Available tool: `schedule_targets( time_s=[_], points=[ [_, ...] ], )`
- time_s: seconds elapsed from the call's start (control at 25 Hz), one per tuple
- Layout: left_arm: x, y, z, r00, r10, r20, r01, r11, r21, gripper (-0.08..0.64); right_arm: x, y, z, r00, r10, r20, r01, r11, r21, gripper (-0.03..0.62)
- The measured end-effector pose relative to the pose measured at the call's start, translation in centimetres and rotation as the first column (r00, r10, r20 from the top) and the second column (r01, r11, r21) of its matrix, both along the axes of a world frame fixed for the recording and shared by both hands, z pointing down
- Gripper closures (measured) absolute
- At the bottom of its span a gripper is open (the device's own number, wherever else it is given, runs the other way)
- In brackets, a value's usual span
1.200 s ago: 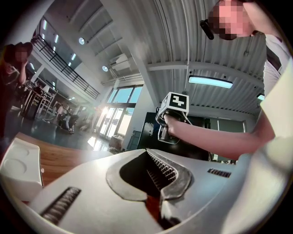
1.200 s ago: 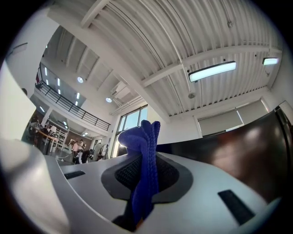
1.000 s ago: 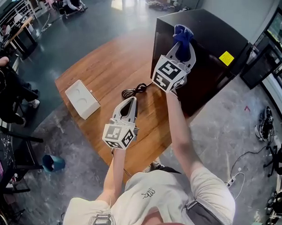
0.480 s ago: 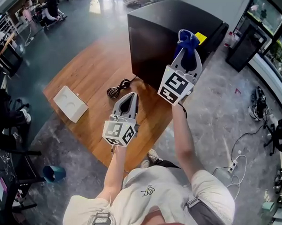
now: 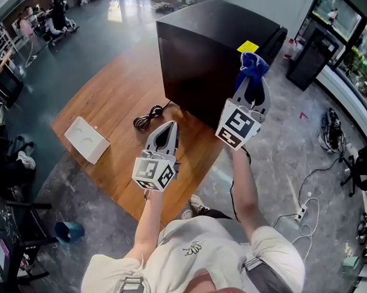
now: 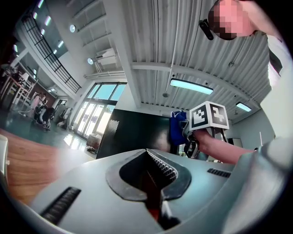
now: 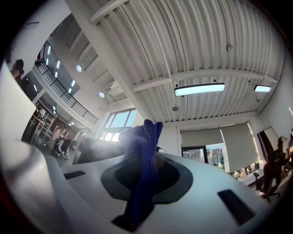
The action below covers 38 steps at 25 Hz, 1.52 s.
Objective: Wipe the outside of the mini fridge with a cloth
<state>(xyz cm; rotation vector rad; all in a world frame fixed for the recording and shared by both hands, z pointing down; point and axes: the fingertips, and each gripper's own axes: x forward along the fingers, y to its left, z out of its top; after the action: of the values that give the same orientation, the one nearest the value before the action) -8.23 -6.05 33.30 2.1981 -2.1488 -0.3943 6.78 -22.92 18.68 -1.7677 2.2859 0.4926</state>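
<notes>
The black mini fridge stands on the far right end of the wooden table; a yellow label lies on its top. My right gripper is shut on a blue cloth and holds it against the fridge's near right corner. The cloth hangs between the jaws in the right gripper view. My left gripper is shut and empty, raised over the table in front of the fridge. In the left gripper view the fridge and the cloth show beyond the closed jaws.
A coiled black cable lies on the table left of the fridge. A white box sits near the table's left edge. A blue bin stands on the floor at lower left. Cables and a power strip lie on the floor at right.
The right gripper with the cloth has moved right along the fridge, from its front face toward the near right corner. The view has shifted. The left gripper has barely moved.
</notes>
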Motion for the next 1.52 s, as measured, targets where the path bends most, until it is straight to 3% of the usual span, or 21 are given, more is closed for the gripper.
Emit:
schedule_targets(
  time_s=[0.16, 0.4, 0.6, 0.72, 0.92, 1.12, 1.28, 1.36, 1.52],
  points=[
    [-0.2, -0.1, 0.3, 1.0, 0.002, 0.003, -0.002, 1.0, -0.008, 0.555, 1.1, 0.1, 0.3, 1.0, 0.014, -0.002, -0.014, 1.0, -0.001, 0.531],
    [-0.8, -0.5, 0.7, 1.0, 0.008, 0.006, -0.008, 1.0, -0.02, 0.555, 4.2, -1.0, 1.0, 0.996, 0.054, 0.071, -0.05, 0.997, -0.056, 0.531],
    [-2.2, -0.7, 1.3, 1.0, -0.014, -0.015, 0.013, 1.0, -0.024, 0.555, 4.1, 0.6, 0.7, 0.995, 0.005, 0.102, -0.002, 0.999, -0.037, 0.531],
    [-3.2, -1.3, 2.2, 1.0, -0.022, -0.007, 0.022, 0.999, -0.044, 0.555, 0.1, 2.9, 0.1, 0.989, -0.122, 0.084, 0.122, 0.993, 0.004, 0.531],
    [-5.5, -1.4, 3.2, 0.998, -0.07, -0.008, 0.069, 0.996, -0.06, 0.555, -9.7, 4.2, 0.0, 0.936, -0.344, 0.072, 0.345, 0.939, -0.002, 0.531],
    [-8.3, -0.4, 5.0, 0.994, -0.111, 0.006, 0.111, 0.989, -0.102, 0.555, -18.2, 2.3, 1.3, 0.888, -0.437, 0.141, 0.451, 0.888, -0.091, 0.531],
    [-11.8, -0.1, 6.0, 0.984, -0.174, -0.032, 0.17, 0.981, -0.096, 0.555, -25.3, 0.1, 2.7, 0.864, -0.492, 0.108, 0.504, 0.846, -0.175, 0.531],
    [-13.4, 0.2, 6.6, 0.976, -0.21, -0.051, 0.205, 0.974, -0.099, 0.555, -27.9, -1.0, 3.3, 0.872, -0.482, 0.083, 0.489, 0.853, -0.184, 0.531],
    [-16.1, 1.3, 8.5, 0.964, -0.263, -0.051, 0.253, 0.956, -0.15, 0.555, -32.2, -3.5, 4.3, 0.912, -0.408, 0.04, 0.408, 0.896, -0.175, 0.531]
  ],
)
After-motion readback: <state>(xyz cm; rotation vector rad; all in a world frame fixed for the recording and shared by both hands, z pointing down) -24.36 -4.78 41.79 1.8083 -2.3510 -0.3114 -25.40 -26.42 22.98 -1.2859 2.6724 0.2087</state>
